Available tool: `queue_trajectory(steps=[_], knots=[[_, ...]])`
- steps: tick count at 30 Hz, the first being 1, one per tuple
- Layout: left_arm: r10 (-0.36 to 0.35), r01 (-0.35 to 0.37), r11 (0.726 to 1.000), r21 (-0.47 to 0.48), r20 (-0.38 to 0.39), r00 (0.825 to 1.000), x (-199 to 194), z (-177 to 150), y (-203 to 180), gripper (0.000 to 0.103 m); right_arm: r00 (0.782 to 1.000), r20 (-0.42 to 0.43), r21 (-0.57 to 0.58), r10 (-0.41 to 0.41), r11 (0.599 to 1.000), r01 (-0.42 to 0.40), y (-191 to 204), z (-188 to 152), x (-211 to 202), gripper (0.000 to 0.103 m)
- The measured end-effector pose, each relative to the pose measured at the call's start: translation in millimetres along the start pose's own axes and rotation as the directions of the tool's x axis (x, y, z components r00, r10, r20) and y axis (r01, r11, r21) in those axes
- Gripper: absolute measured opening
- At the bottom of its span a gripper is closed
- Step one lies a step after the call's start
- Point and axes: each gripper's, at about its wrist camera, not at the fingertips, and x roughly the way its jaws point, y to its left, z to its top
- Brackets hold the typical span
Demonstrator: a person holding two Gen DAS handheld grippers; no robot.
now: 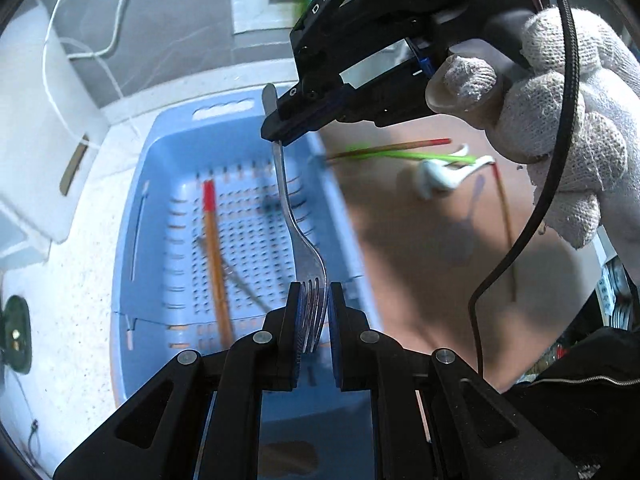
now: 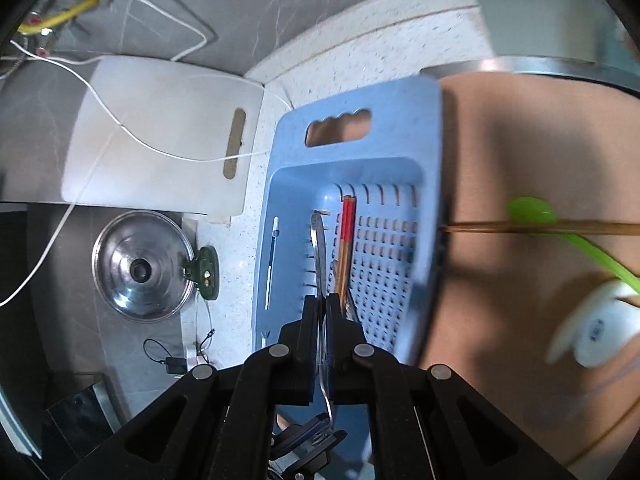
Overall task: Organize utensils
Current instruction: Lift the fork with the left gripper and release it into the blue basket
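A silver fork hangs over a blue perforated basket, held at both ends. My left gripper is shut on its tines. My right gripper, carried by a white-gloved hand, is shut on the handle's far end. In the right wrist view the right gripper clamps the fork, and the left gripper shows at the bottom edge. Red-tipped chopsticks lie inside the basket; the left wrist view also shows these chopsticks.
On the brown mat right of the basket lie a green spoon, a white spoon and a chopstick. Left of the basket are a white cutting board, a steel pot lid and a loose white cord.
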Motion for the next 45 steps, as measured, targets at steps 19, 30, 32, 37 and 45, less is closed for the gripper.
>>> queue_trajectory(steps=[19,30,32,37,45], knots=[[-0.028,0.023,0.998,-0.055,-0.089,0.996,42,-3,37,0.006,0.982,-0.092,-0.041,-0.162,0.986,0.159,9,21,96,0.002],[-0.021,0.013,0.994,-0.107,-0.075,0.997,28,-7,55,0.006,0.965,-0.128,-0.091,-0.228,0.972,0.218,19,18,120,0.004],[-0.017,0.008,0.993,-0.116,-0.071,0.997,25,-7,58,0.006,0.96,-0.13,-0.097,-0.246,0.967,0.235,20,18,122,0.004],[0.001,-0.009,0.991,-0.133,-0.059,0.998,21,-9,59,0.006,0.949,-0.141,-0.123,-0.281,0.956,0.265,22,18,129,0.006],[0.019,-0.022,0.988,-0.151,-0.02,1.0,-3,-11,55,0.006,0.957,-0.102,-0.162,-0.271,0.954,0.253,29,15,111,0.01]])
